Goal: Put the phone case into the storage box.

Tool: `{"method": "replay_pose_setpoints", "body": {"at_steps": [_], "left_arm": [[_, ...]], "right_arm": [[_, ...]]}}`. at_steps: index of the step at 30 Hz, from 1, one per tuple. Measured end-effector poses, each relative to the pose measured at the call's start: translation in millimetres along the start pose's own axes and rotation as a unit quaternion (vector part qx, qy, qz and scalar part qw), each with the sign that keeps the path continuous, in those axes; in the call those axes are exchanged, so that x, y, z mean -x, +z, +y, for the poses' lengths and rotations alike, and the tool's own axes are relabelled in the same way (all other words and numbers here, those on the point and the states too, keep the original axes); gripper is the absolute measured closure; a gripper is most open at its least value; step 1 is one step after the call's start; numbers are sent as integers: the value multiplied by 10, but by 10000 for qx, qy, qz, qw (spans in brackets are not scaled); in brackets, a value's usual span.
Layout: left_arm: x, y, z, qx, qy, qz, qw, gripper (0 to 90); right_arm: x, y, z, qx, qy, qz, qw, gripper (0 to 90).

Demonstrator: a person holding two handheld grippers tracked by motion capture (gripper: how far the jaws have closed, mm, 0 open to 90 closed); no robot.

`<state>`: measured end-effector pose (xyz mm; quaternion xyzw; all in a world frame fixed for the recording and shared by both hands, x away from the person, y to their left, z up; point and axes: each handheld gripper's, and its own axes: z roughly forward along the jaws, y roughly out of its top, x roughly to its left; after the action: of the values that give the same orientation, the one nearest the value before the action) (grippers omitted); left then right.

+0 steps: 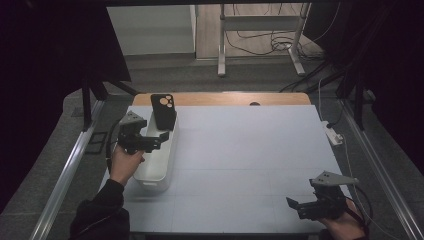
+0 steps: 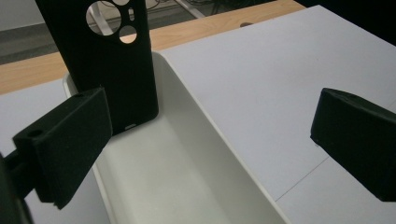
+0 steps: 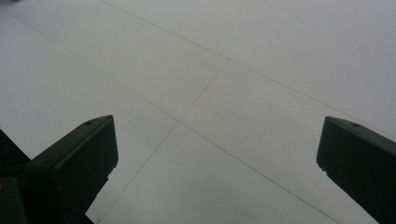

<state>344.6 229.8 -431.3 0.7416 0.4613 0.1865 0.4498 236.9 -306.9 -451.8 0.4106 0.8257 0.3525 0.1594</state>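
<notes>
A black phone case (image 1: 163,111) (image 2: 106,60) with round camera holes stands upright, leaning in the far end of a long white bin (image 1: 161,155) (image 2: 187,158). My left gripper (image 1: 161,136) (image 2: 210,140) hovers over the bin's middle, open, jaws wide apart with nothing between them, a short way in front of the case. My right gripper (image 1: 295,205) (image 3: 217,158) is at the table's near right corner, open, above bare table surface.
The pale blue-grey table top (image 1: 250,150) has a wooden strip (image 1: 225,98) along its far edge. A white power strip (image 1: 334,134) lies off the right edge. Metal rails run along both sides; a stand and cables are on the floor beyond.
</notes>
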Motion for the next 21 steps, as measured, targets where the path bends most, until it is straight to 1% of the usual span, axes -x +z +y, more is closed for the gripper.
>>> {"method": "replay_pose_setpoints", "body": {"at_steps": [11, 17, 21], "left_arm": [[53, -81, -84, -70, -61, -196, 9998, 0], [97, -139, -147, -97, -1, -322, 9994, 0], [122, -172, -172, -93, -7, -369, 9993, 0]], "right_arm": [[-3, -1, -1, 15, -13, 4, 10000, 0], [-3, -1, -1, 18, -24, 9, 10000, 0], [-4, -1, -1, 22, -33, 9, 10000, 0]]}}
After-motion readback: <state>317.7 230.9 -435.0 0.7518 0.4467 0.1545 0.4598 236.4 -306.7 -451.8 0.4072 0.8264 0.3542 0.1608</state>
